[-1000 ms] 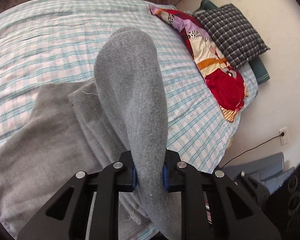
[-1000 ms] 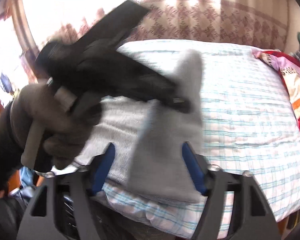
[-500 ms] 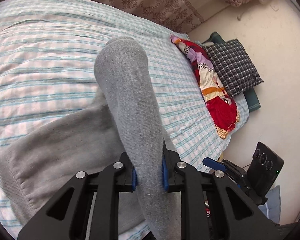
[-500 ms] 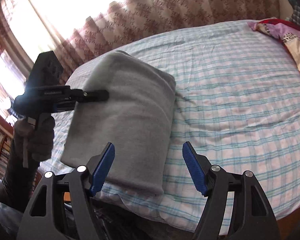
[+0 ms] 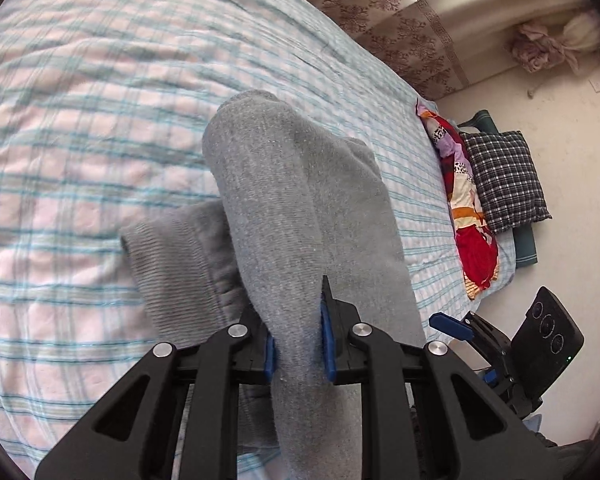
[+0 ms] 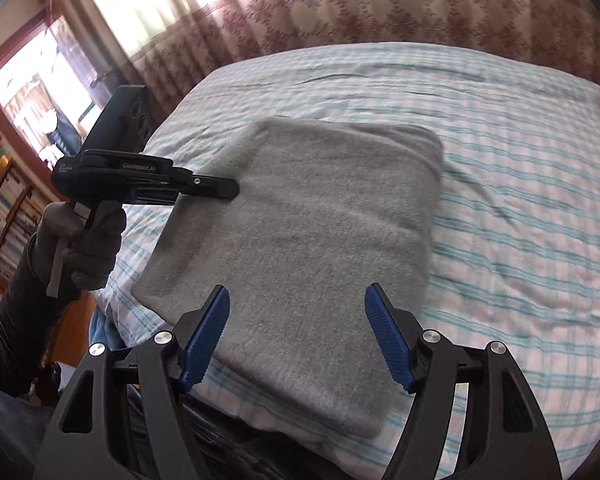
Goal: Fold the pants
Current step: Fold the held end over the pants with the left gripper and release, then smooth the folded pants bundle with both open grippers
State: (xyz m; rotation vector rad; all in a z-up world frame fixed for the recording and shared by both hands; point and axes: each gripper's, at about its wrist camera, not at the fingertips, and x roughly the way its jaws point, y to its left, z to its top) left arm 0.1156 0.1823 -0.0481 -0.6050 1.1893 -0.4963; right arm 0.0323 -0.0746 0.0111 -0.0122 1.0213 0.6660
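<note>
We see grey pants (image 6: 320,240), a fleecy sweat fabric, lying folded into a thick rectangular pad on the bed (image 6: 520,220). The pad sits by the bed's near edge, towards the near left corner in the right wrist view, one short side almost at that edge. Its top layer is smooth, with a rounded fold along the far side. In the left wrist view the pants (image 5: 300,220) show a ribbed cuff or waistband off to the left, flat on the striped sheet, and a bunched ridge of cloth rising up between the jaws.

Left gripper (image 5: 298,340): jaws nearly together, clamped on that ridge of grey cloth, blue pads pressing both sides. In the right wrist view the same left gripper (image 6: 228,190) reaches in from the left with its tip on the pad's left edge, carried by a gloved hand (image 6: 82,240).

Right gripper (image 6: 296,340): jaws wide apart, nothing between the pads; they hang over the pad's near end, and we cannot tell if they touch the cloth. It also shows at the lower right of the left wrist view, off the bed's edge.

At the bed's far right end lie a colourful blanket (image 5: 468,216) and a checked pillow (image 5: 504,180). A patterned curtain (image 6: 380,12) hangs behind the bed.
</note>
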